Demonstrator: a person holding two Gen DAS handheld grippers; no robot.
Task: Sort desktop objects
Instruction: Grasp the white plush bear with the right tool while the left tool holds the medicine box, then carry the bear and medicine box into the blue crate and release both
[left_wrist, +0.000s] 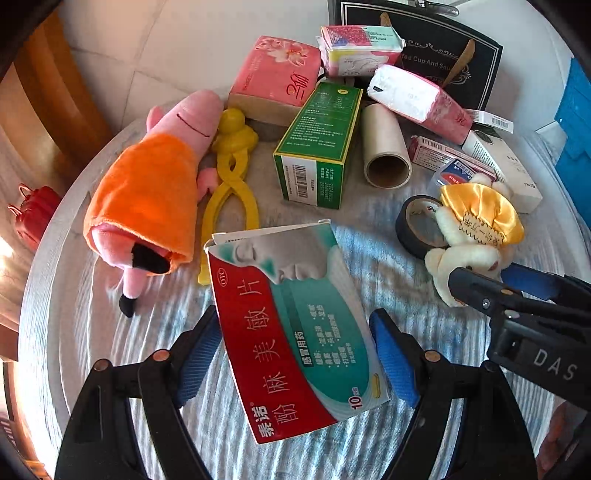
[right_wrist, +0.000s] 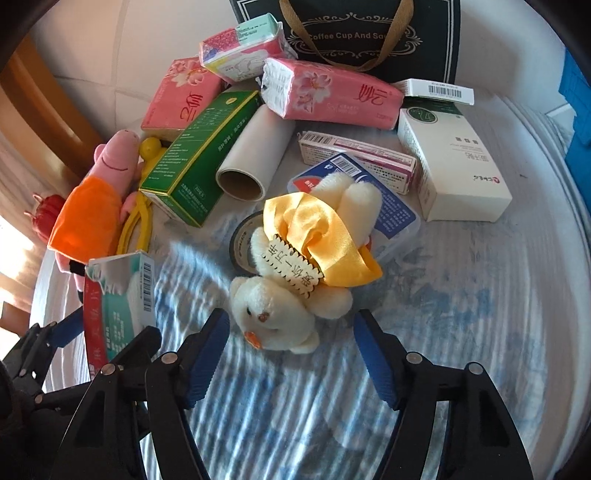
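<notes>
My left gripper (left_wrist: 295, 317) is shut on a red and teal medicine box (left_wrist: 295, 332), with a blue pad on each long side. In the right wrist view the same box (right_wrist: 114, 306) hangs above the cloth at the left. A white plush toy (right_wrist: 273, 317) with a yellow satin bow and a wooden tag lies partly on a roll of black tape (right_wrist: 242, 236). My right gripper (right_wrist: 291, 319) is open, its fingers either side of the toy's head and not pressing on it. In the left wrist view it reaches the toy (left_wrist: 469, 254) from the right.
Behind stand a pink pig plush in orange (left_wrist: 147, 192), a yellow plastic clamp (left_wrist: 232, 177), a green box (left_wrist: 317, 147), a paper roll (left_wrist: 384, 147), pink tissue packs (right_wrist: 332, 94), a white box (right_wrist: 454, 166) and a black gift bag (right_wrist: 369, 37). The round table's edge (left_wrist: 44, 258) curves at the left.
</notes>
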